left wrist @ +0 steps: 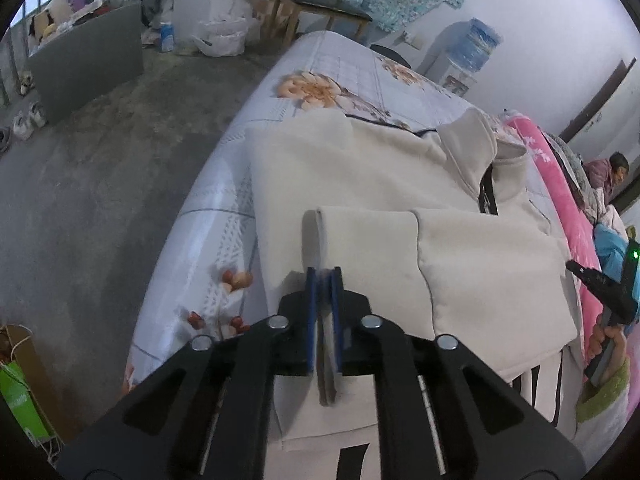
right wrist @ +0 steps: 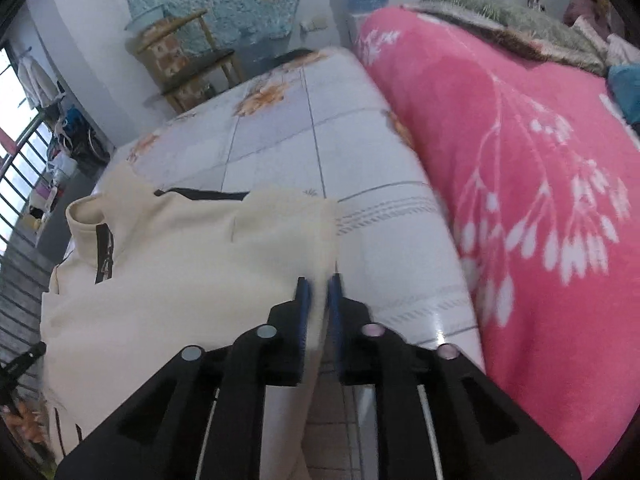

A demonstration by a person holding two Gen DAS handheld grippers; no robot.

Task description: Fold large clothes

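I am pinching the cream jacket (left wrist: 360,184) with both grippers, left (left wrist: 324,276) and right (right wrist: 319,282), on a floral bedsheet (right wrist: 280,136) beside a pink blanket (right wrist: 520,160).

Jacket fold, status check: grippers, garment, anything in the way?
Left gripper shut on jacket edge. Right gripper shut on its other edge. Jacket flat on bed, sleeve folded across. Pink blanket alongside, clear.
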